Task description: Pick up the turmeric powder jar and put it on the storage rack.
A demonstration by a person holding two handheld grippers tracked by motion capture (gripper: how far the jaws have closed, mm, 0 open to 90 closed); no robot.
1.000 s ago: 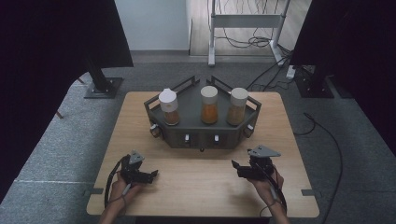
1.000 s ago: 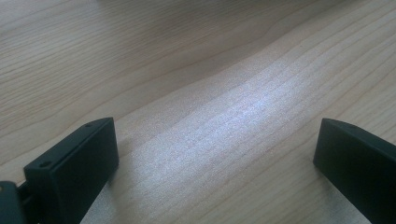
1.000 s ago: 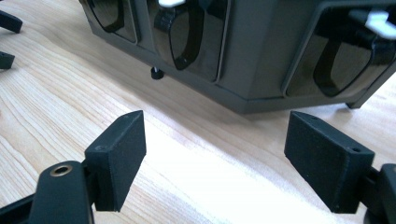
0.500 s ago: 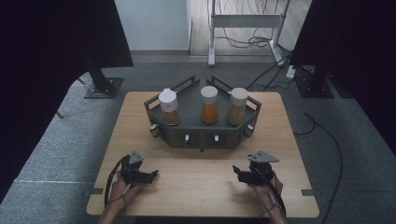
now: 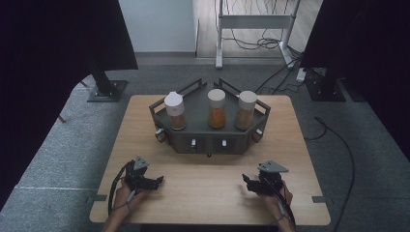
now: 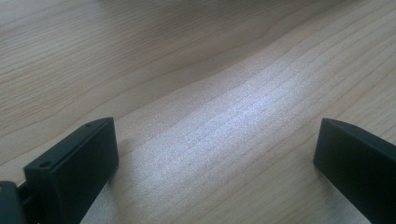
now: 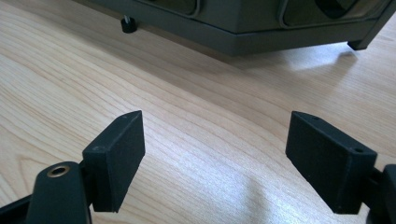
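Wooden, pale and fine-grained, the rectangular worktop [image 5: 145, 130] stands on a grey carpeted floor [image 5: 58, 145], seen from the high view. At its far middle sits a dark grey, angular metal rack [image 5: 209, 137] with small knobs along its front face. Three clear spice jars stand upright on the rack in a row. The left jar [image 5: 175, 110] has a white cap and brownish-orange contents. The middle jar [image 5: 216, 108] holds bright orange powder under a pale cap. The right jar [image 5: 246, 109] holds tan powder under a pale cap.

Near the front edge of the worktop, well apart from the rack, a person's hands each hold black two-jaw tongs. The left tongs [image 5: 155, 180] lie low at the front left, pointing toward the middle of the worktop; in the left gripper view [image 6: 215, 154] the jaws stand wide apart with nothing but bare wood between them. The right tongs [image 5: 246, 182] lie at the front right, pointing inward toward the left pair. In the right gripper view [image 7: 215, 158] the jaws also stand wide apart over bare wood, and the rack's lower front edge [image 7: 261, 35] with one small black foot crosses the top of that view.
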